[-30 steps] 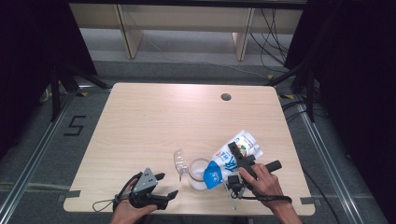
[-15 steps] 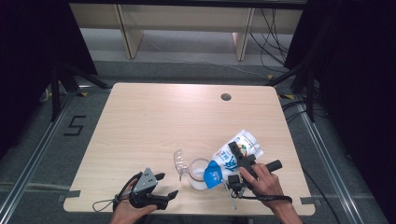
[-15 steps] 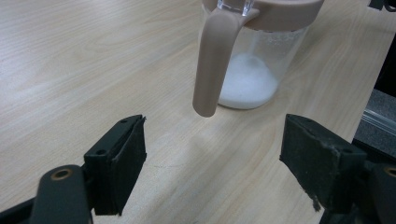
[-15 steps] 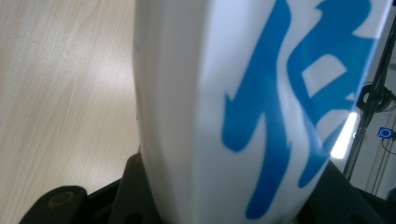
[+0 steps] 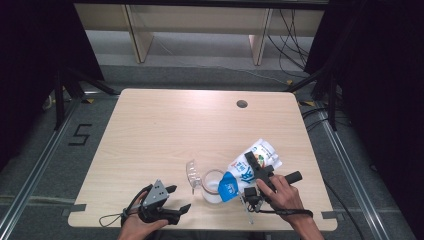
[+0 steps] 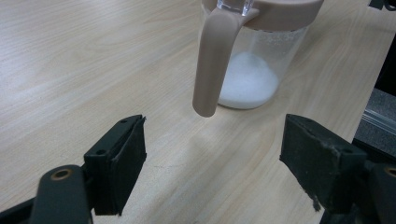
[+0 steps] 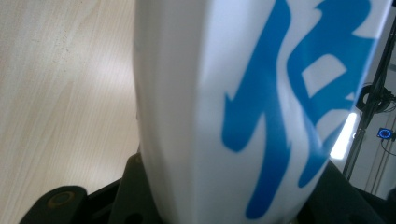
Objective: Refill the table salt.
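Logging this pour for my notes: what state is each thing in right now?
Jar: upright, lid flipped open, white powder at the bottom.
Bag: tilted, mouth over the jar.
Right gripper: shut on the bag.
Left gripper: open, holding nothing, beside the jar.

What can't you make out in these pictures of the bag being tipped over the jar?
- Bag print: cut off by the frame, right gripper view.
- Whether powder is flowing: bag mouth too small, high view.
- Jar top: cut off at the upper edge, left gripper view.
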{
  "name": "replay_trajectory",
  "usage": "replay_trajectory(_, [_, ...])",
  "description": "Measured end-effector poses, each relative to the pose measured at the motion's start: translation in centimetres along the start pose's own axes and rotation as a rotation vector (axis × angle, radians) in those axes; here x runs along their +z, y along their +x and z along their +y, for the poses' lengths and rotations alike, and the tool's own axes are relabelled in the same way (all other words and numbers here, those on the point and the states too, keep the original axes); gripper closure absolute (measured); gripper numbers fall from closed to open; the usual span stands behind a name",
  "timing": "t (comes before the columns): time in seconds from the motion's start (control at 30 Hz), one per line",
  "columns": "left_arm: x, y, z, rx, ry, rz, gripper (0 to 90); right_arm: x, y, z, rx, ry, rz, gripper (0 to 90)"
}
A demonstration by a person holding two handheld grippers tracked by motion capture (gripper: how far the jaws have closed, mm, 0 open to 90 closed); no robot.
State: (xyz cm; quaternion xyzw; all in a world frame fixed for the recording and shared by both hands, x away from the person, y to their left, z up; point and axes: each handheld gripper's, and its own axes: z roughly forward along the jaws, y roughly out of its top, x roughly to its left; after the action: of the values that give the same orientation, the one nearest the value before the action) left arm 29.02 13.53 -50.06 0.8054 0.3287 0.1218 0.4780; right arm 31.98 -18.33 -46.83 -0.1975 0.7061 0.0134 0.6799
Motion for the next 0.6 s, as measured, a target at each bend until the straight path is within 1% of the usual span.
replay_trajectory(0.07, [-0.01, 0.0, 0.0, 0.001, 0.0, -0.001, 21.8, 0.01, 0.0, 0.03, -0.001, -0.001, 0.0, 60.6])
replay_trajectory(0.1, [-0.01, 0.0, 0.0, 0.0, 0.0, -0.001, 21.7, -0.1, 0.21, 0.02, 0.026, 0.013, 0.005, 60.7])
replay_trajectory(0.17, [-0.03, 0.02, 0.01, 0.0, 0.0, -0.001, 21.7, -0.06, 0.14, 0.02, 0.015, 0.009, 0.006, 60.8])
replay_trajectory(0.23, [-0.09, -0.01, 0.03, 0.003, 0.0, 0.007, 21.7, 0.01, 0.07, 0.01, 0.002, 0.003, 0.008, 60.8])
replay_trajectory(0.3, [-0.04, 0.02, 0.01, 0.001, 0.0, 0.001, 21.7, -0.02, 0.07, -0.01, 0.008, 0.005, 0.001, 60.8])
replay_trajectory(0.37, [-0.01, 0.02, 0.01, 0.004, 0.001, 0.002, 21.7, 0.0, 0.0, -0.02, -0.009, 0.0, -0.001, 60.8])
replay_trajectory(0.4, [-0.02, 0.07, 0.03, 0.018, 0.001, 0.003, 21.7, 0.0, -0.21, 0.0, -0.035, -0.007, -0.009, 60.8])
replay_trajectory(0.43, [-0.01, 0.02, 0.01, 0.01, 0.001, 0.002, 21.7, -0.01, -0.08, 0.0, -0.011, 0.001, -0.003, 60.9])
replay_trajectory(0.47, [0.0, -0.01, 0.0, -0.002, 0.0, 0.0, 21.7, -0.02, -0.05, 0.0, -0.007, 0.004, -0.001, 60.9])
replay_trajectory(0.53, [-0.02, 0.02, 0.0, -0.001, -0.001, 0.0, 21.7, -0.01, 0.08, 0.01, 0.001, 0.008, 0.009, 60.9])
replay_trajectory(0.6, [-0.03, 0.02, 0.0, 0.0, 0.0, -0.002, 21.7, 0.01, 0.15, 0.01, -0.013, 0.006, 0.007, 61.0])
